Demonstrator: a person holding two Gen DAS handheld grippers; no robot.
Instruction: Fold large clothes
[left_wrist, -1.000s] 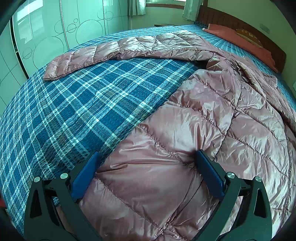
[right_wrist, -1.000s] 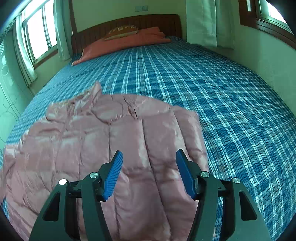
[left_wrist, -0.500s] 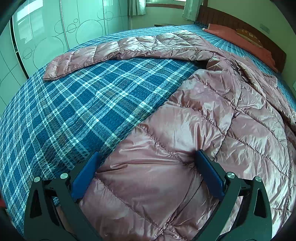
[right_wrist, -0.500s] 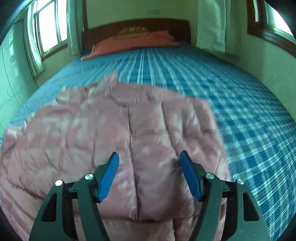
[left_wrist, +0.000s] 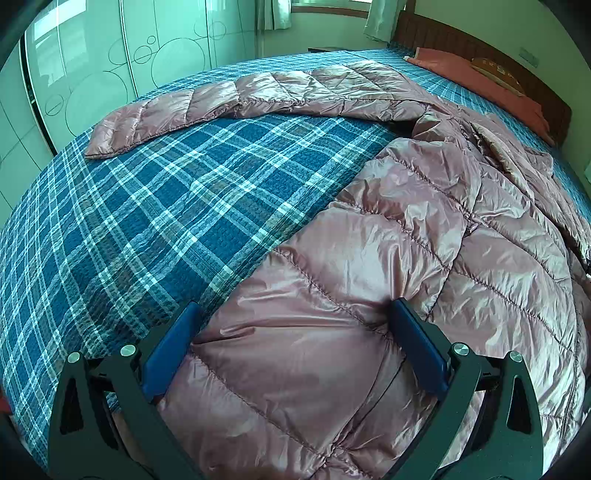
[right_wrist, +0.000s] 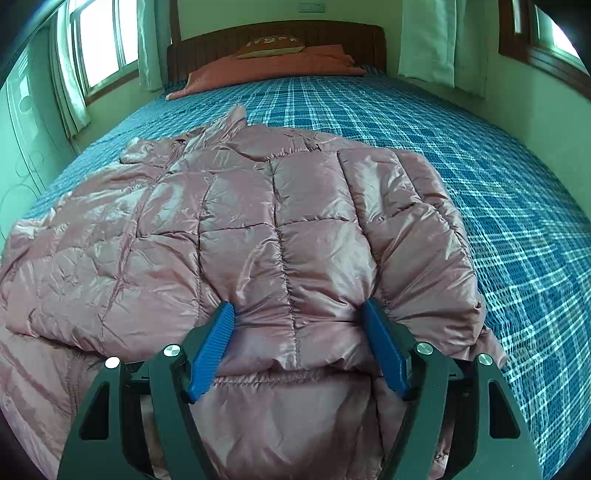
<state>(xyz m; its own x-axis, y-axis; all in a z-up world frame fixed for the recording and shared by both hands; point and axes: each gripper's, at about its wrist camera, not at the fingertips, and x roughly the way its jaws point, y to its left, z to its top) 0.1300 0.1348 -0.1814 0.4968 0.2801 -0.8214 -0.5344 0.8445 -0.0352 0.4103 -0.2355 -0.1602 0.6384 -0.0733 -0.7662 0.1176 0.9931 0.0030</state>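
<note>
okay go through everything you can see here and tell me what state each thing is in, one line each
Pink puffer jacket: lying on the bed, partly folded, one side laid over the body.
Sleeve: stretched out flat on the bedspread.
Left gripper: open, pads astride the jacket's near edge.
Right gripper: open, pads pressed against the folded layer.
Plaid bedspread: spread flat.
Orange pillow: at the headboard.

Home bedroom. Large bed under blue-and-white plaid woven bedspread (right_wrist: 424, 122), dark wooden slatted headboard (right_wrist: 277, 37), long orange-red pillow (right_wrist: 273, 66) with small brown embroidered cushion (right_wrist: 275, 46) on top. Pale green curtains (right_wrist: 430, 40) at wood-framed windows (right_wrist: 543, 33). Glossy mint-green wardrobe sliding doors with circle pattern (left_wrist: 110, 70) beside bed.
</note>
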